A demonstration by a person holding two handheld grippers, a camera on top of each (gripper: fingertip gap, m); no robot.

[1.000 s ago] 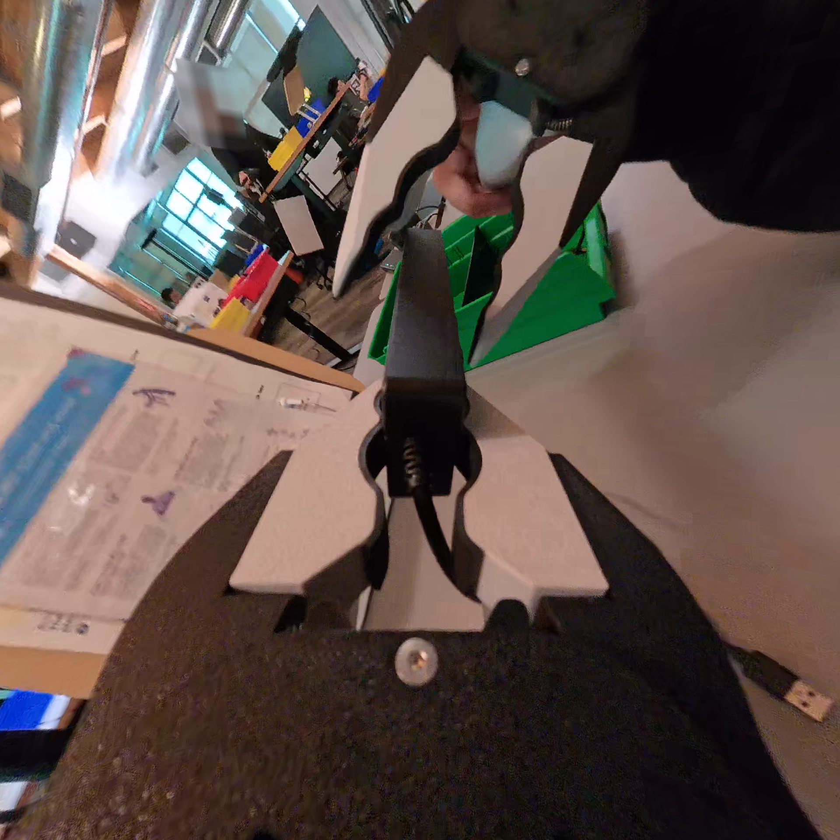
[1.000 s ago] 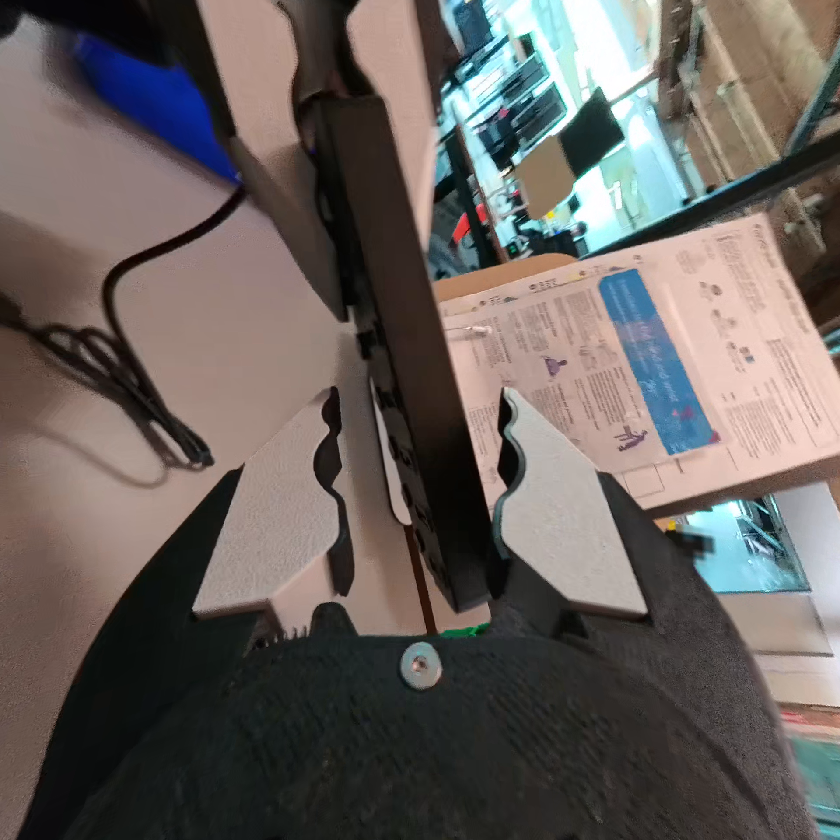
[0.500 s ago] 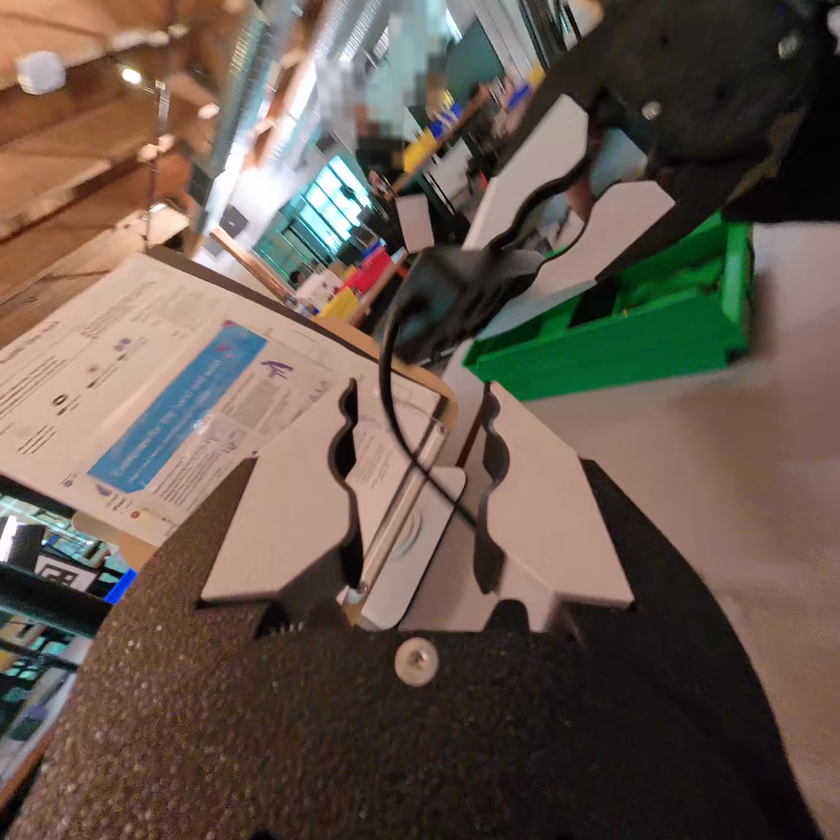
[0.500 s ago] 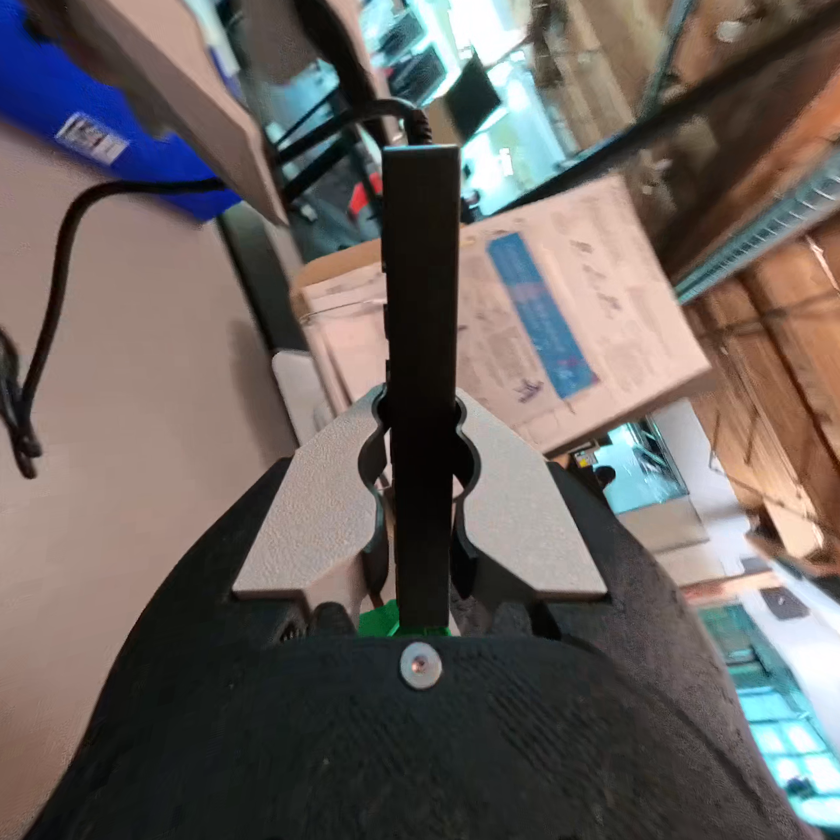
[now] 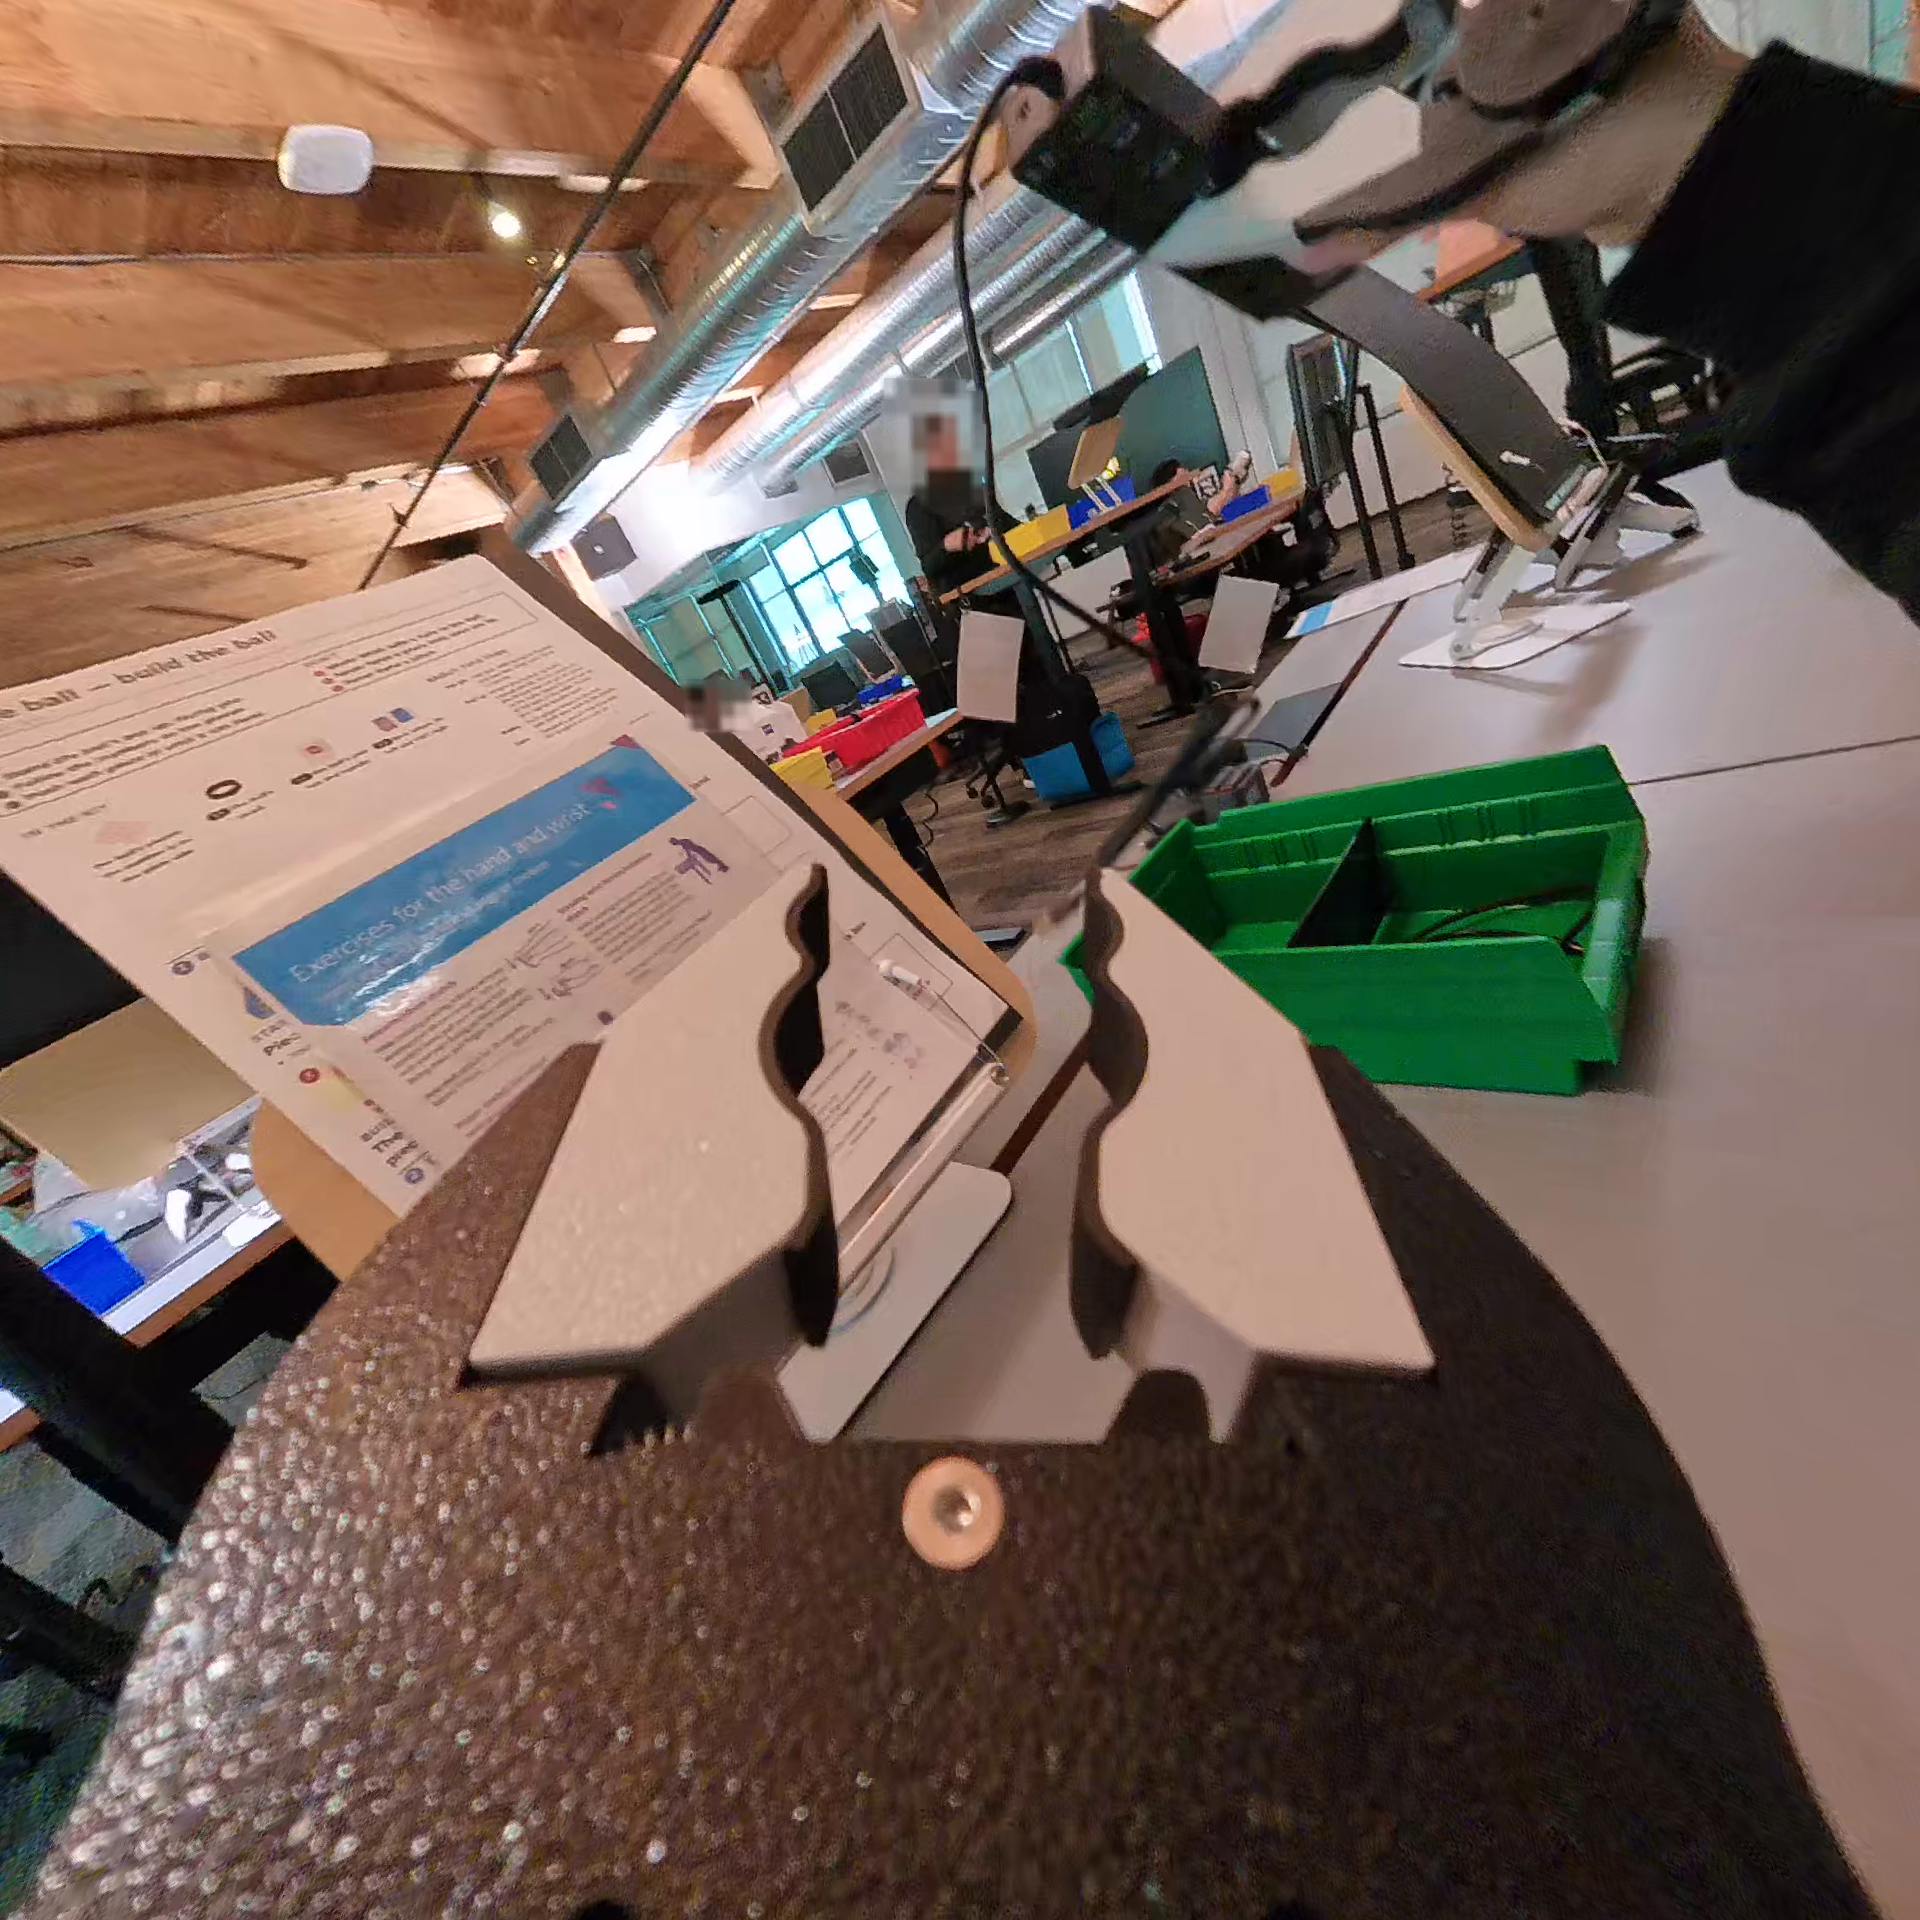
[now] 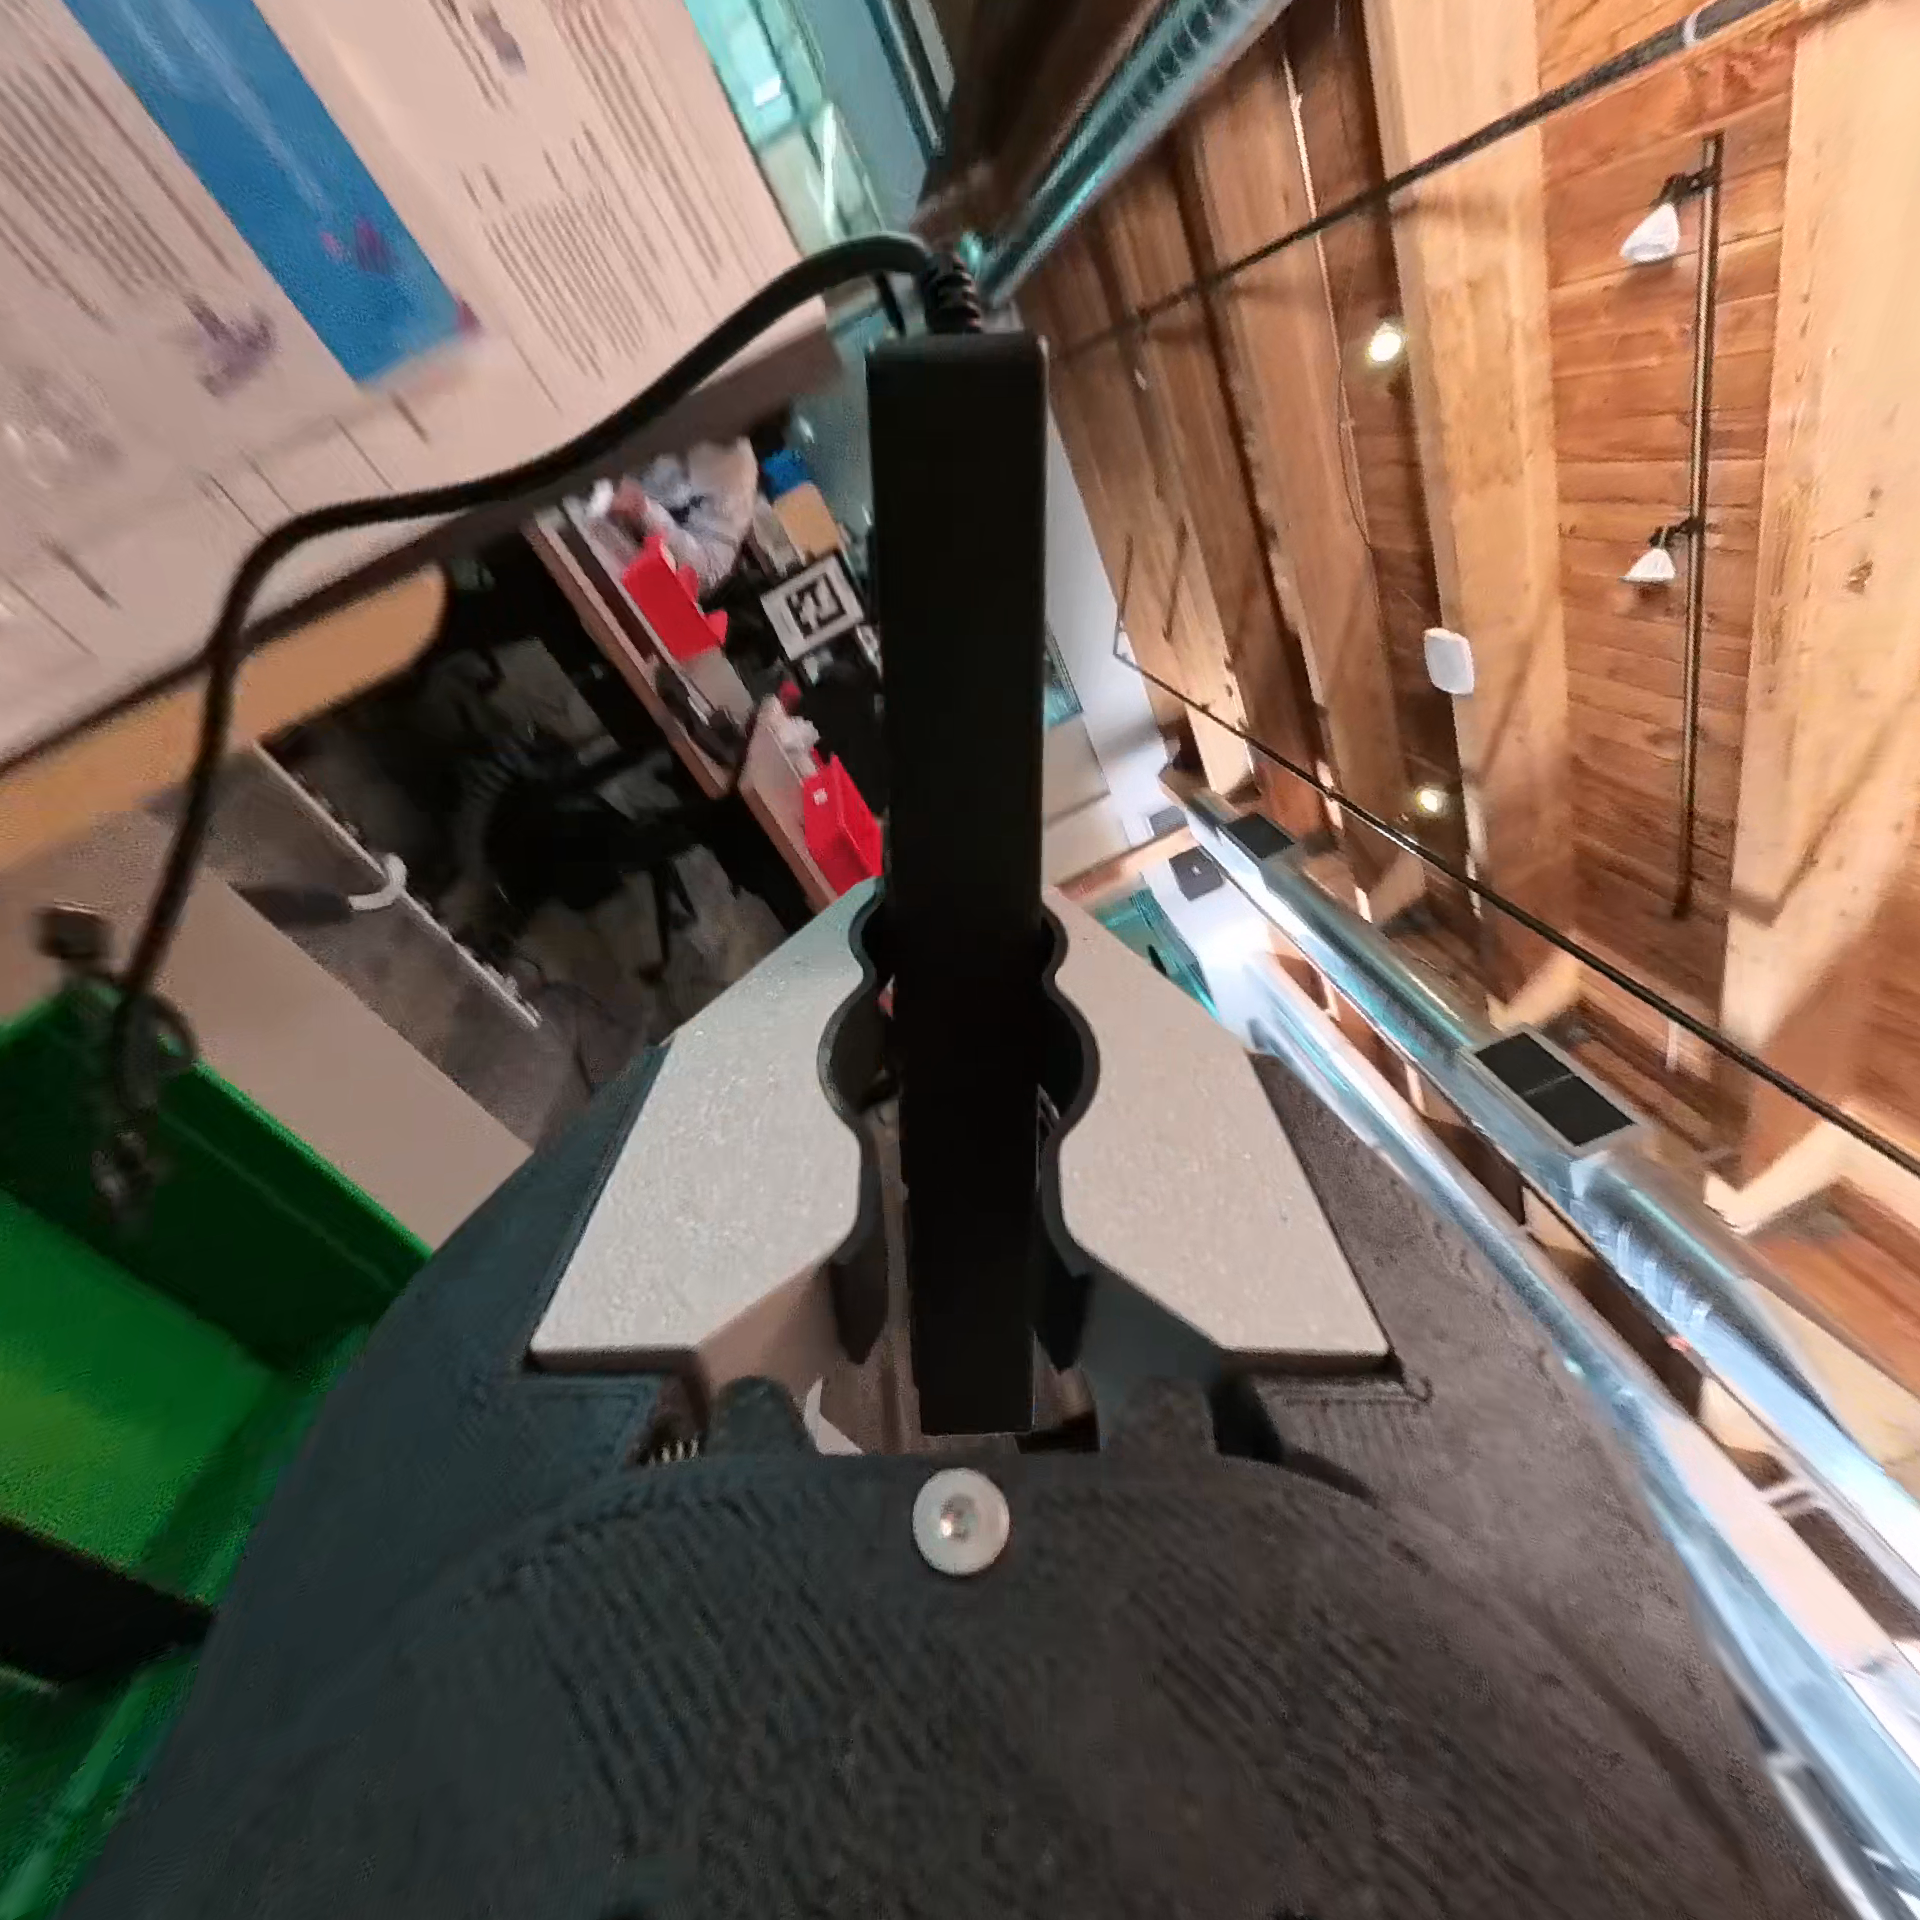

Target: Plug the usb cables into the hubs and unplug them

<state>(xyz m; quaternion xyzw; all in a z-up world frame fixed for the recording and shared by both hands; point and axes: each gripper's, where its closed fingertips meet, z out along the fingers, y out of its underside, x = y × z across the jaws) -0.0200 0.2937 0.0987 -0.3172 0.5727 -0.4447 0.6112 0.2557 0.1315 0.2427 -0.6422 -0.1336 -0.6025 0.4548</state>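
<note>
My right gripper (image 6: pixel 961 997) is shut on a long black USB hub (image 6: pixel 956 727) and holds it high in the air, pointing up towards the ceiling. The hub's black cable (image 6: pixel 312 540) leaves its far end and hangs down towards the green bin (image 6: pixel 125 1351). In the left wrist view the same hub (image 5: pixel 1122 156) shows at the top, held by the right gripper, with its cable (image 5: pixel 966 343) dangling. My left gripper (image 5: pixel 951 914) is open and empty above the table.
A green divided bin (image 5: pixel 1455 997) with a black cable inside sits on the grey table (image 5: pixel 1714 1299). A printed sheet in a clear stand (image 5: pixel 416 852) stands to the left. A white-based stand (image 5: pixel 1507 623) is at the far right. A person stands at benches behind.
My left gripper let go of the hub and opened. My right gripper closed on it, then lifted it up and tilted it towards the ceiling.
</note>
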